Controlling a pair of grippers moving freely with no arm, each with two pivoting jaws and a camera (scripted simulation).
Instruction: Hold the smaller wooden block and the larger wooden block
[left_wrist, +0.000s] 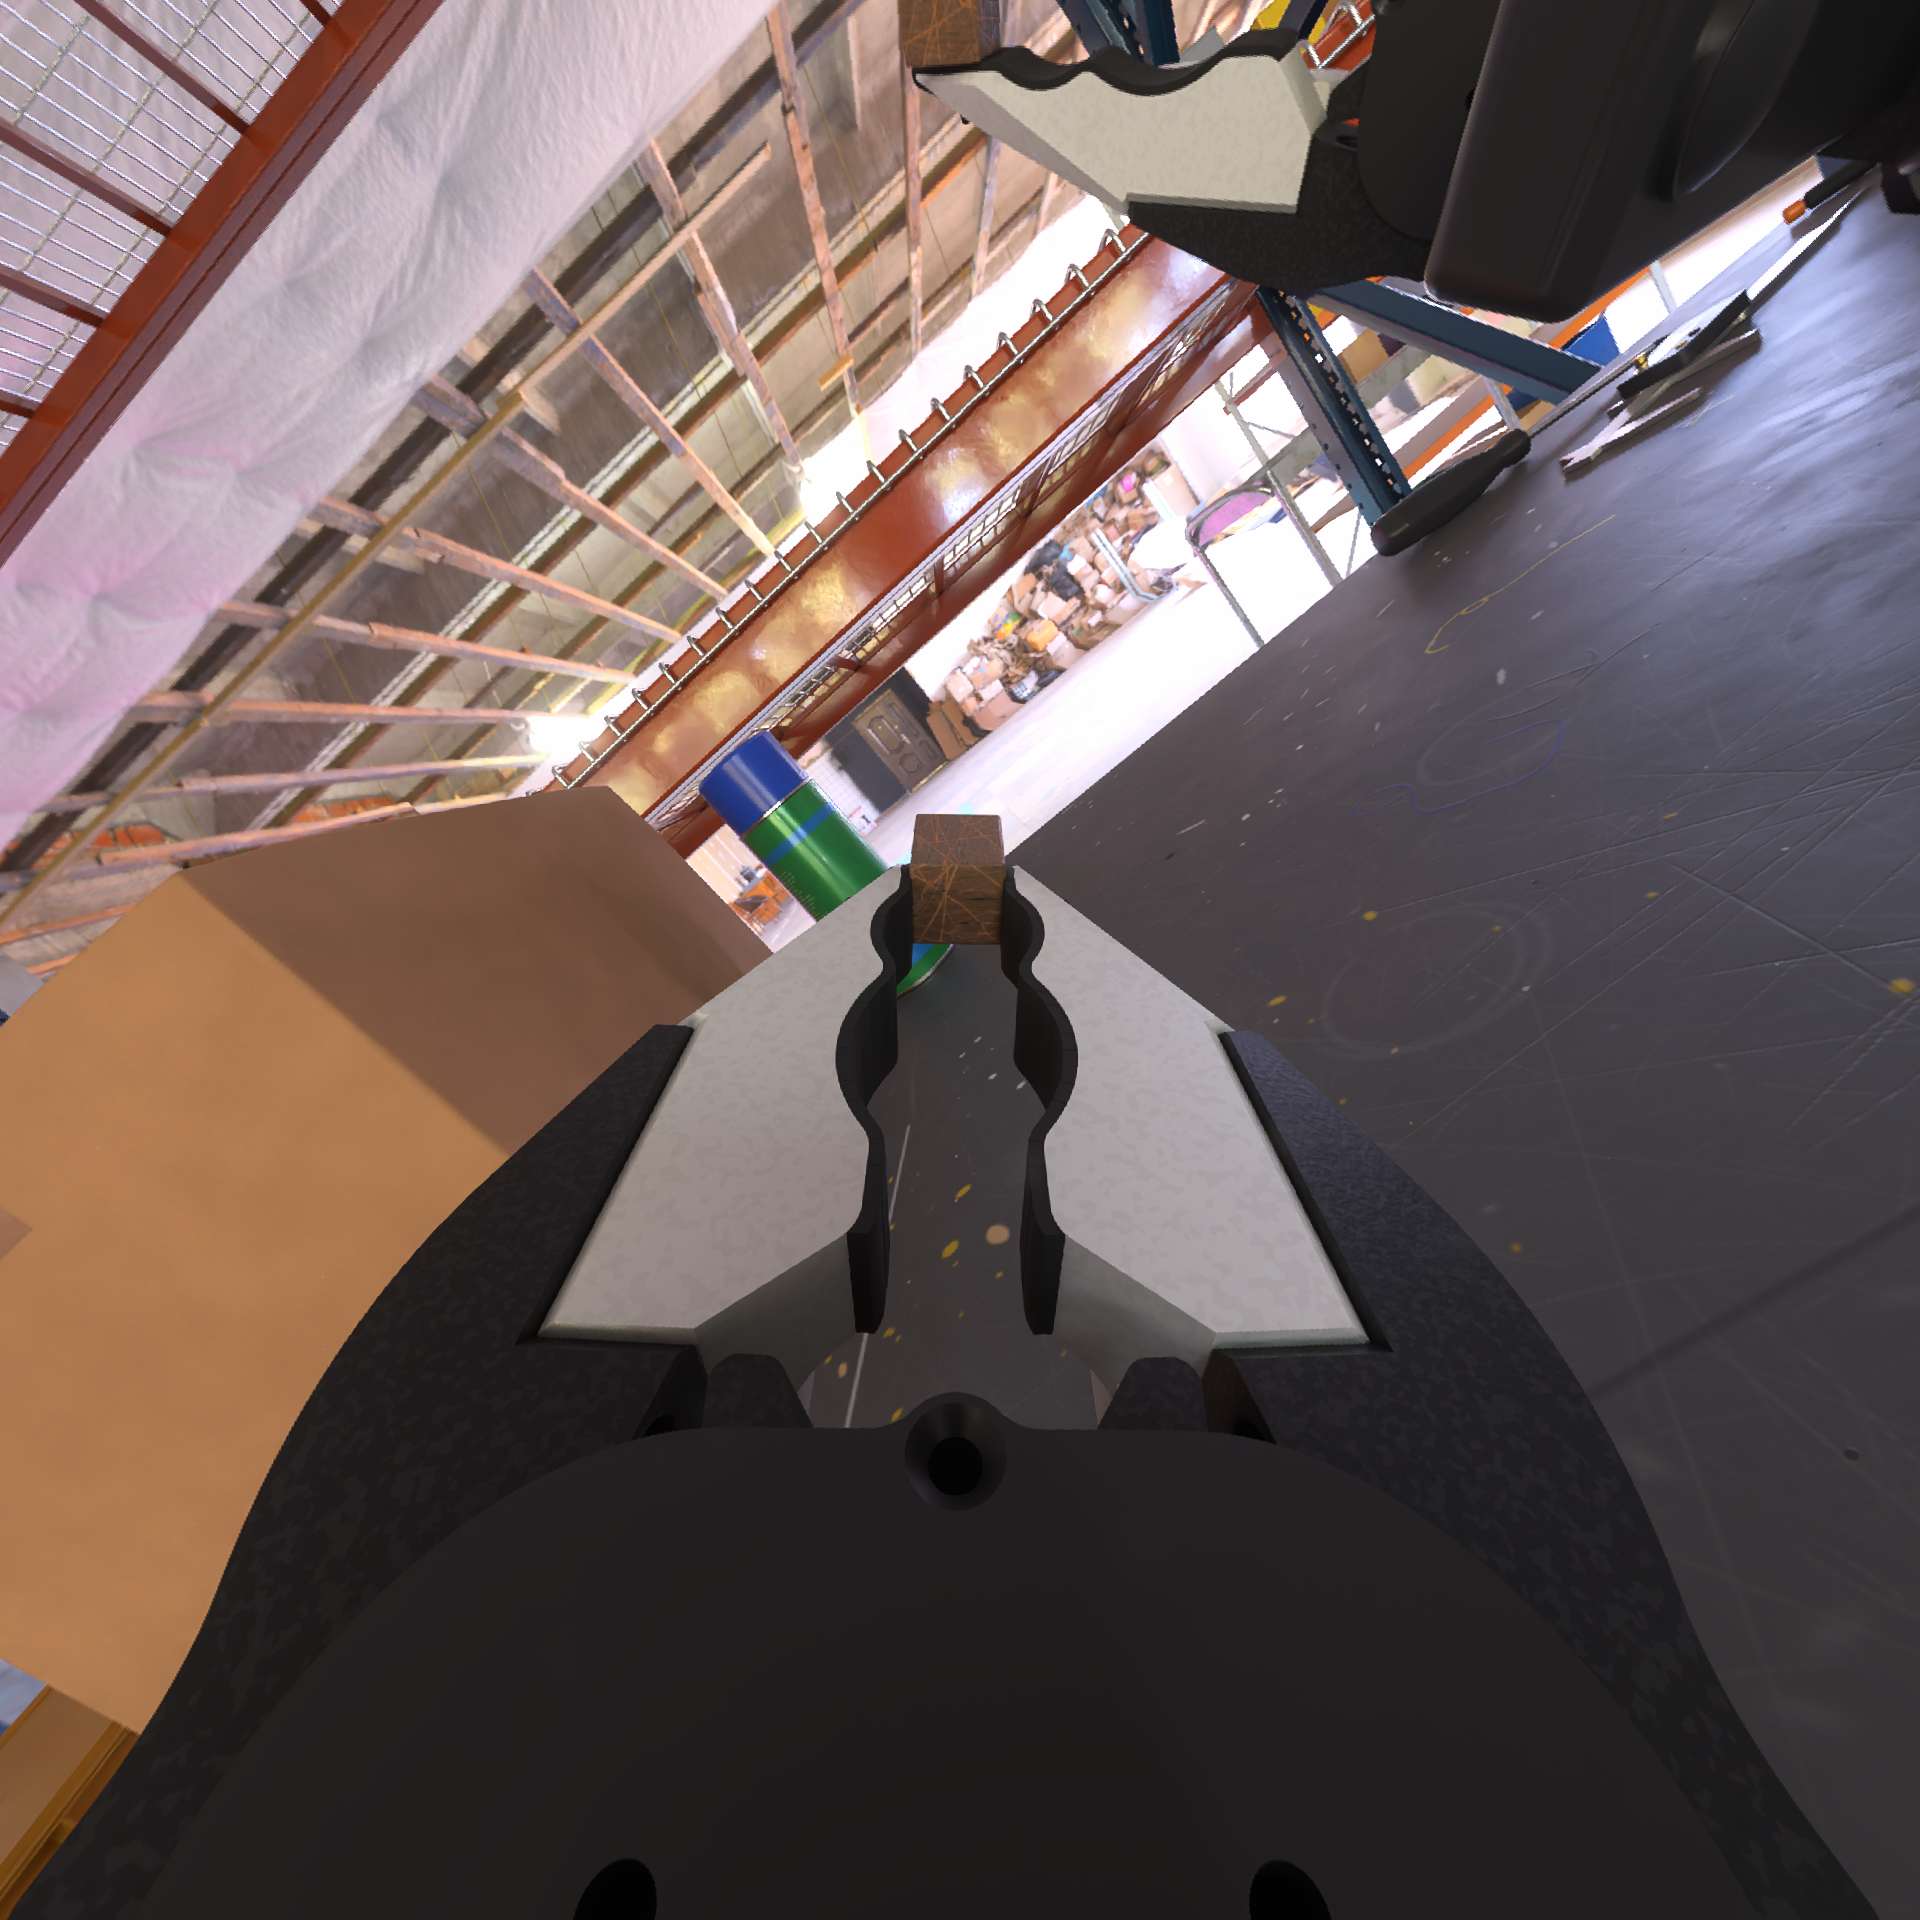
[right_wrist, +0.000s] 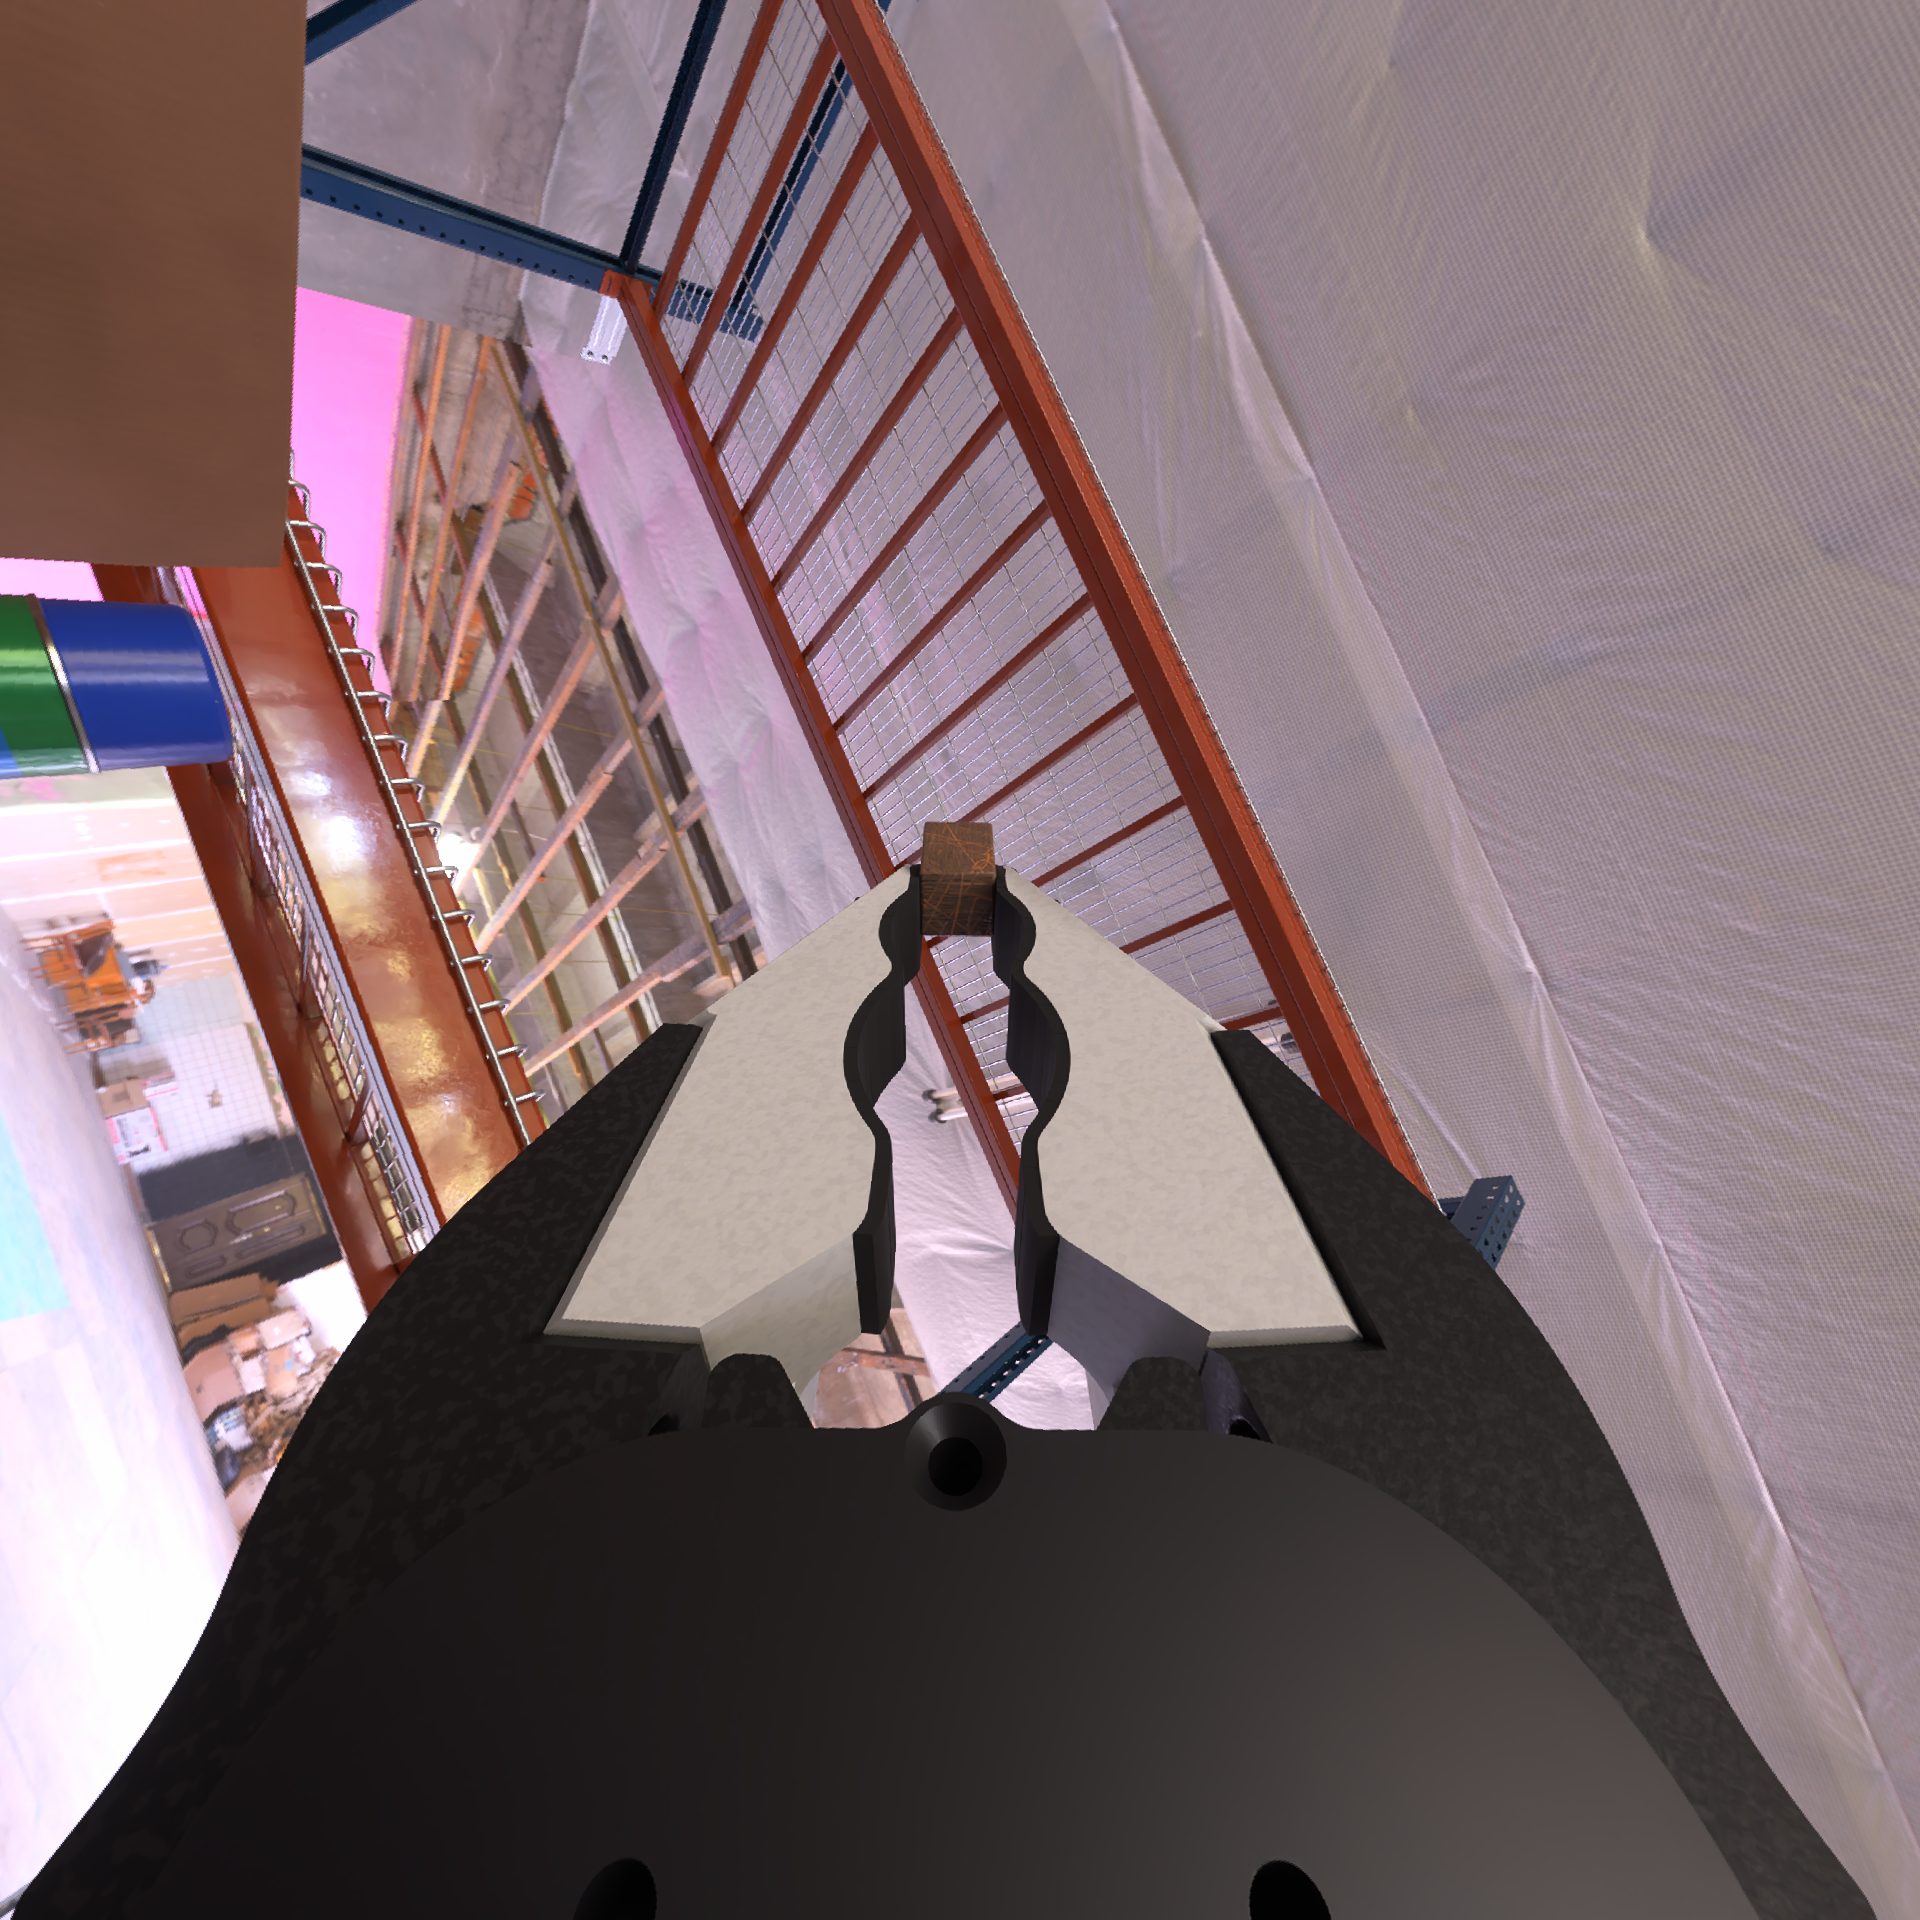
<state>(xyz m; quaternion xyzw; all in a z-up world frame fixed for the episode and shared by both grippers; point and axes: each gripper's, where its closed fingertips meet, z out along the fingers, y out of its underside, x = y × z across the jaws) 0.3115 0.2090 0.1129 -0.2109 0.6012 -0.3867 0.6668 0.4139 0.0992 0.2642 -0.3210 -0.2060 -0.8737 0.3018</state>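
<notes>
Wooden blocks clamped | larger (left_wrist: 957, 881) left | smaller (right_wrist: 957, 878) right

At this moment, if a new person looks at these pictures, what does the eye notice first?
First, a wooden block pinched at the fingertips of the left gripper, above the dark table. The right gripper pinches another wooden block likewise. Left of them stand a cardboard box and a green-and-blue can.

Worktop (left_wrist: 1558, 935): dark grey, scratched, paint-flecked.
On it: cardboard box (left_wrist: 312, 1091) and green-and-blue spray can (left_wrist: 800, 831), both near one edge.
</notes>
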